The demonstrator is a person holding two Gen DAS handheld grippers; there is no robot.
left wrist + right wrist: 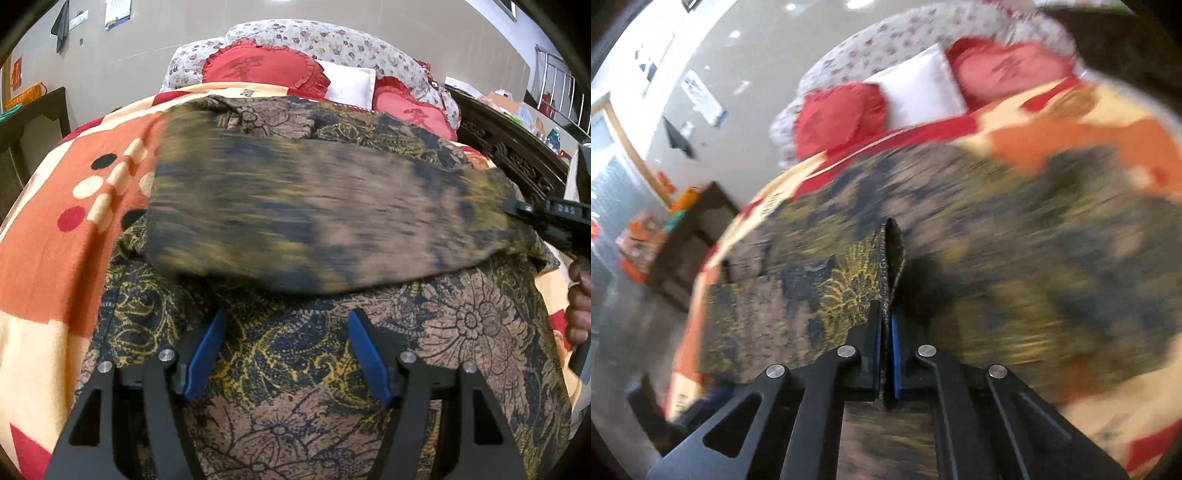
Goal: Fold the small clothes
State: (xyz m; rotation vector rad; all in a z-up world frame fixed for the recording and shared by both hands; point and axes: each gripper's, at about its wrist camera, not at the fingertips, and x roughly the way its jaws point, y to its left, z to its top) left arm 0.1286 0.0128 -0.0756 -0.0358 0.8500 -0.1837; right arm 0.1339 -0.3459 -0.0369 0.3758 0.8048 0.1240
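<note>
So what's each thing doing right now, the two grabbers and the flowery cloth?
Left gripper: open, holding nothing, over the cloth.
Right gripper: shut on the cloth's edge.
Flowery cloth: spread on the blanket, one part lifted and blurred.
Red heart cushions: lying at the bed's far end.

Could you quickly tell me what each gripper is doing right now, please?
Left gripper: open, empty, hovering over the patterned garment.
Right gripper: closed, pinching a fold of the same garment's edge.
</note>
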